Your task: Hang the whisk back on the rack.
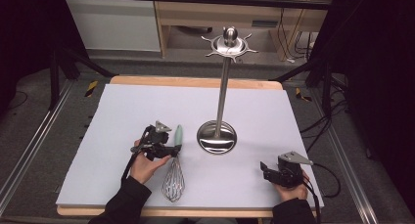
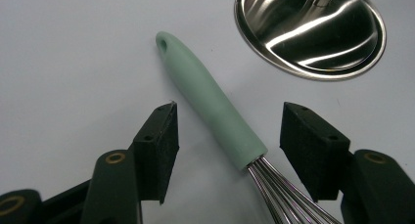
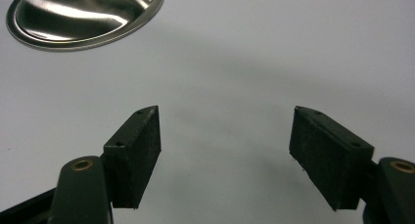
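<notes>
Left gripper view showed the left tongs [image 2: 229, 148] spread astride the whisk [image 2: 215, 106] handle — best squeezed squarely; right tongs [image 3: 224, 155] gaped empty.

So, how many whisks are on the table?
1. The whisk lies on the white mat, left of the stand's round base, with its green handle between the open left gripper jaws.

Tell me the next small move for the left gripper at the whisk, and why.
Probably close the left gripper on the whisk. Its mint handle already lies between the fingers, near the wire end, with gaps on both sides, so nothing grips it yet. The whisk lies flat on the white table beside the stand's base.
</notes>
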`<state>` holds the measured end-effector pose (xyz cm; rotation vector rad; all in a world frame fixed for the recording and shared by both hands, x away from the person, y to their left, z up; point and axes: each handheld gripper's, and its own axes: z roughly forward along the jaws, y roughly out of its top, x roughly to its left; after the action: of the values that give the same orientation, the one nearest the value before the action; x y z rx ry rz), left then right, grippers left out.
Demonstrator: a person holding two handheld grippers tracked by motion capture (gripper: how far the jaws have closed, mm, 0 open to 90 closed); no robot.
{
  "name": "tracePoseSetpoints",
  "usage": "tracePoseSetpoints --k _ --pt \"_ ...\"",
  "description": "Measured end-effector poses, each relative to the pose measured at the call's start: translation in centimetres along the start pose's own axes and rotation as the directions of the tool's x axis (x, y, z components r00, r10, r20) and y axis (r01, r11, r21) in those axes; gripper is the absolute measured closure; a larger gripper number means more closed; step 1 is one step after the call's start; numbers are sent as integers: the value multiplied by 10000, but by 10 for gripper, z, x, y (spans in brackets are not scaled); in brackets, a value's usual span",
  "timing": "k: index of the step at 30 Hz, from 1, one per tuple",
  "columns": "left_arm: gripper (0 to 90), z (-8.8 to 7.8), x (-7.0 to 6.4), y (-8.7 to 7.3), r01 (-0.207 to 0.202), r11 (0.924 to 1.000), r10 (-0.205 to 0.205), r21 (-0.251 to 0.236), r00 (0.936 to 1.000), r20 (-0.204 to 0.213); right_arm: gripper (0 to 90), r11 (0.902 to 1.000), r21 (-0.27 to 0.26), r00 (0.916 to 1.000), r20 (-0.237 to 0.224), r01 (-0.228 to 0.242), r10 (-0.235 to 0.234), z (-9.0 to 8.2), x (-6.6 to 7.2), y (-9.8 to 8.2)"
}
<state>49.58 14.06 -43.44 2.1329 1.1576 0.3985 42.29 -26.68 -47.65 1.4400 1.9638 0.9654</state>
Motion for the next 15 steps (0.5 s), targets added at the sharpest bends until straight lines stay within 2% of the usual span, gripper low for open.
tracePoseSetpoints --k 11,15 --pt "444 18 -1 -3 411 9963 -420 751 9991 104 277 10000 1 10000 1 -33 33 0 0 0" --pt "481 21 -3 -4 388 9944 -403 987 9991 130 273 9999 17 9999 -43 -119 120 0 0 0"
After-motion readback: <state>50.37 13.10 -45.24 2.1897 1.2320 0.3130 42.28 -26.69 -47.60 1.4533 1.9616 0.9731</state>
